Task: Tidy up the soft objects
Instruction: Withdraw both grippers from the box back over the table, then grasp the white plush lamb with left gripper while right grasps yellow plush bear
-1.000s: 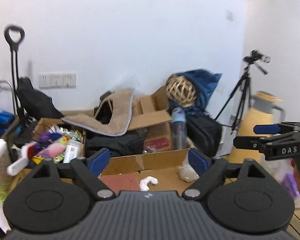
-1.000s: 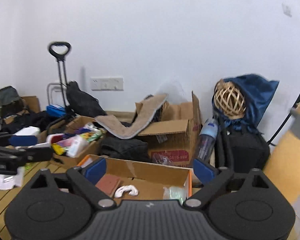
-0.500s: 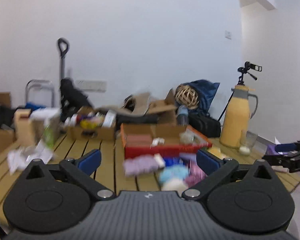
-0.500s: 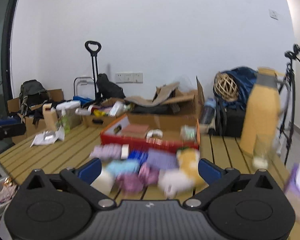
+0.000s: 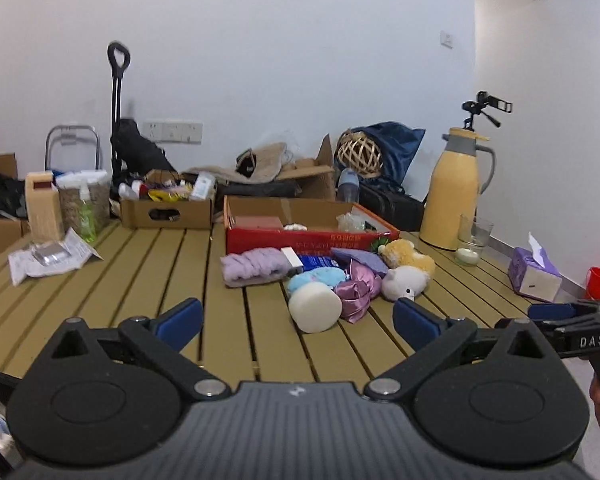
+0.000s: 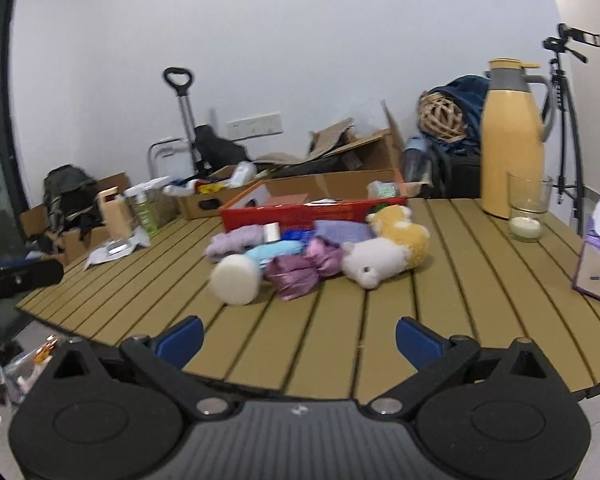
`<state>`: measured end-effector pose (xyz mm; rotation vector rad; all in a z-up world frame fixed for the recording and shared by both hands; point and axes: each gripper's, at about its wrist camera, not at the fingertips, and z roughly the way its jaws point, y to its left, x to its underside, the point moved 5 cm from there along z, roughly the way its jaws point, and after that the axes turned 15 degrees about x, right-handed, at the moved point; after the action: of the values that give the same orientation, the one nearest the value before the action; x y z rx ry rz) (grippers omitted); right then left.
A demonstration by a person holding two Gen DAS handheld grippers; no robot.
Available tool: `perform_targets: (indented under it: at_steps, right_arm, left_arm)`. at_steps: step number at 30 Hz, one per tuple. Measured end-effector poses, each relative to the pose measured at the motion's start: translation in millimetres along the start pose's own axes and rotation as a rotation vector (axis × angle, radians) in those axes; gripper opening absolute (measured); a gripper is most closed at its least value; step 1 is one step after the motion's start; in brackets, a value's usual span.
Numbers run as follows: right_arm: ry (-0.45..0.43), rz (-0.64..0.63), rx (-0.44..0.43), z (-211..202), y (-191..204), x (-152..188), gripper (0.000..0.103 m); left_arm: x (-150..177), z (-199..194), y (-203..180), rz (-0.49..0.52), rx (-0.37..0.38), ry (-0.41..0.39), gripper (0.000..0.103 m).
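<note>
Both grippers hang at the near edge of the table [image 5: 148, 264], jaws spread wide, nothing between them. The soft pile sits just in front of the red box [image 5: 308, 236]. Nearest is the white sponge [image 5: 315, 307], a short cylinder with its round face towards us. It lies straight ahead of the left gripper [image 5: 298, 318] and ahead-left of the right gripper [image 6: 299, 334], so the left looks better placed.
</note>
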<state>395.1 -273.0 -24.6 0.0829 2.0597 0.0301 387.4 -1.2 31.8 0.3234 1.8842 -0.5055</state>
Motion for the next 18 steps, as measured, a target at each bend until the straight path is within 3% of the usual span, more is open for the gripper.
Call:
perform_targets:
  at_steps: [5,7,9,11,13,16,18]
  right_arm:
    - [-0.013,0.062,0.058,39.5,-40.6,-18.0,0.092]
    - [-0.012,0.067,0.068,60.8,-56.2,-31.2,0.089]
    - [-0.006,0.062,0.068,85.3,-67.7,-45.5,0.087]
    - [0.013,0.058,0.049,114.6,-76.5,-58.4,0.079]
    - [0.038,0.066,0.019,148.2,-83.7,-71.2,0.074]
    - [0.062,0.076,-0.020,189.0,-87.1,-84.6,0.072]
    - [0.073,0.072,-0.036,212.0,-85.3,-88.9,0.072]
  left_arm:
    - [-3.3,71.6,-19.8,-0.096,0.094,0.027,0.101]
    - [-7.1,107.5,-35.2,-0.107,0.125,0.047,0.085]
    - [-9.2,144.0,-54.0,-0.104,0.171,0.071,0.075]
    - [-7.4,183.3,-66.5,-0.126,0.200,0.113,0.067]
    - [-2.0,226.6,-70.4,-0.163,0.190,0.165,0.058]
    - [5.9,273.9,-64.3,-0.226,0.153,0.207,0.059]
    - [9.7,294.7,-59.9,-0.249,0.158,0.220,0.066]
